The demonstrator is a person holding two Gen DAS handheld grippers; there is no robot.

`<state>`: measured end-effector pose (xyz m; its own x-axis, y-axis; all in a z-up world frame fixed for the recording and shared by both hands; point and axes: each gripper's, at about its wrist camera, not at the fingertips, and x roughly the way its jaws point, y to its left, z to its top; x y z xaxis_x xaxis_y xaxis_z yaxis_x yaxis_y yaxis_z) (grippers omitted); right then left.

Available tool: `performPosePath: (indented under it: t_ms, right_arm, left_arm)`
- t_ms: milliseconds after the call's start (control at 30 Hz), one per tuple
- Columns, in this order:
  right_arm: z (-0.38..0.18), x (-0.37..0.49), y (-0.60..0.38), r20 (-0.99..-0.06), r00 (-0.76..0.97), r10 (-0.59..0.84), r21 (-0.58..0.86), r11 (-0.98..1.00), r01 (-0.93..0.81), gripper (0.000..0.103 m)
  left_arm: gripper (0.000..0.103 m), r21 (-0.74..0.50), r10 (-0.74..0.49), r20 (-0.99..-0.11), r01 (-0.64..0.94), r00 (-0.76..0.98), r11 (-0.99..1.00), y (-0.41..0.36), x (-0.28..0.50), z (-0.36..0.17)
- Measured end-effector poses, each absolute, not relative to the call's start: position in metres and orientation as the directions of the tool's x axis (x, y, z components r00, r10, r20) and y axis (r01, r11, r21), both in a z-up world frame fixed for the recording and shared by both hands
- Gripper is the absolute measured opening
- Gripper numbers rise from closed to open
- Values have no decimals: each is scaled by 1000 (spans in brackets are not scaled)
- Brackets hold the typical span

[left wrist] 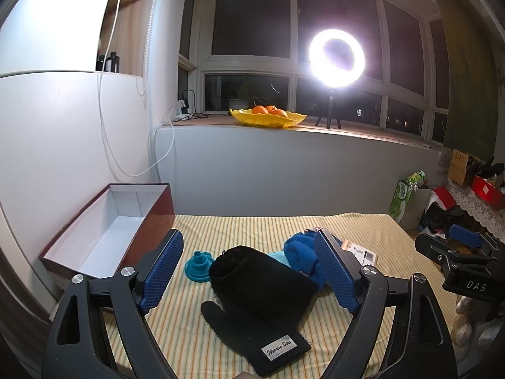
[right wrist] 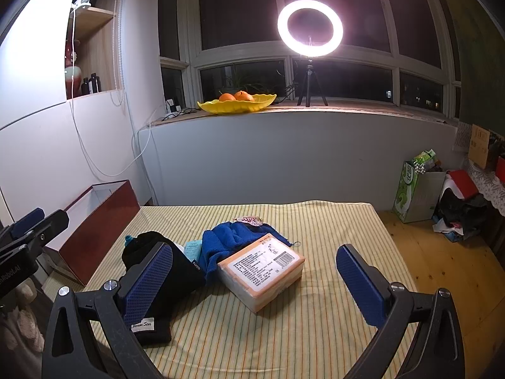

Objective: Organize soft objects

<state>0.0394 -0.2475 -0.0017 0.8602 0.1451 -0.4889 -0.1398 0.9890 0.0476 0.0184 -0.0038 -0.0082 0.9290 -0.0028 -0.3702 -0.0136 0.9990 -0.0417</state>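
A black glove (left wrist: 258, 297) with a white label lies on the striped cloth, between the wide-apart fingers of my open left gripper (left wrist: 249, 271). Behind it sits a crumpled blue towel (left wrist: 301, 257), also in the right wrist view (right wrist: 227, 241). The black glove (right wrist: 157, 259) shows there too, partly behind the left finger. My right gripper (right wrist: 255, 271) is open above the cloth, with a wrapped tissue pack (right wrist: 262, 271) lying between its fingers, untouched. The open dark red box (left wrist: 104, 230) with a white inside stands at the table's left edge.
A teal funnel (left wrist: 199, 265) lies left of the glove. A small snack packet (right wrist: 247, 220) rests behind the towel. The windowsill holds a yellow dish of oranges (left wrist: 268, 117) and a ring light (left wrist: 337, 58). Bags and clutter (right wrist: 442, 195) stand on the wooden floor at right.
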Motion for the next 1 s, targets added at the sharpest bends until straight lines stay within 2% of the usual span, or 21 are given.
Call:
performPosePath:
  t_ms: [433,800,1000]
  right_arm:
    - [-10,41,-252,-528,836,150,43,988,-151,103]
    - [-32,45,-264,-594,778,204,96,978,-183,103]
    - [-40,45,-265,-626,744,233,120,972,-204,103]
  left_arm:
    - [85,-60,21,-395,-48,919,997,19,9,-15]
    - [85,-85,64,-539,-130,840,988,63,-6,-58]
    - [85,-147,30,-591,-144,806,979,75,-9,-73]
